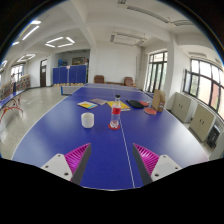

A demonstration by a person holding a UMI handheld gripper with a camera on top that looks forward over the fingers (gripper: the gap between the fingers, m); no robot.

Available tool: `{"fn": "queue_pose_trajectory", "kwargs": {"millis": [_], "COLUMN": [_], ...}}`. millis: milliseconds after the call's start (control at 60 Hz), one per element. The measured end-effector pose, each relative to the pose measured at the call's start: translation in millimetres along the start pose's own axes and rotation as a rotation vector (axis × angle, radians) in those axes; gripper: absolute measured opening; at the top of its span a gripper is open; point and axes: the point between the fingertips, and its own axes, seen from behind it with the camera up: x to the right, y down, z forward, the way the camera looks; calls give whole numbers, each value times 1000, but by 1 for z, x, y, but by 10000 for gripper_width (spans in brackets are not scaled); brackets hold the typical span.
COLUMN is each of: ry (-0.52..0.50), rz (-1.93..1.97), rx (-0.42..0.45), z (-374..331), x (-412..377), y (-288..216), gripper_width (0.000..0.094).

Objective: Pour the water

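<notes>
A white cup [88,120] stands on the blue table tennis table [60,135], beyond my fingers and to the left of the table's white centre line. A clear water bottle [115,116] with a red label stands just right of the cup, about on the centre line. My gripper [111,157] is open and empty, well short of both, with its pink pads [76,156] spread wide over the bare blue surface.
At the far end of the table lie yellow and white sheets [88,104], a dark flat object [135,103] and a brown bag [158,99]. Another table [8,100] stands at the left. Windows and radiators [190,106] line the right wall.
</notes>
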Motion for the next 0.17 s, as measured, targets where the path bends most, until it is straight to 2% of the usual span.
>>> {"fn": "queue_pose_trajectory", "kwargs": {"millis": [167], "ry": [24], "rz": [-37], "rx": [47], "z": [-13], "x": [1], "y": [-17], "gripper_width": [851]}}
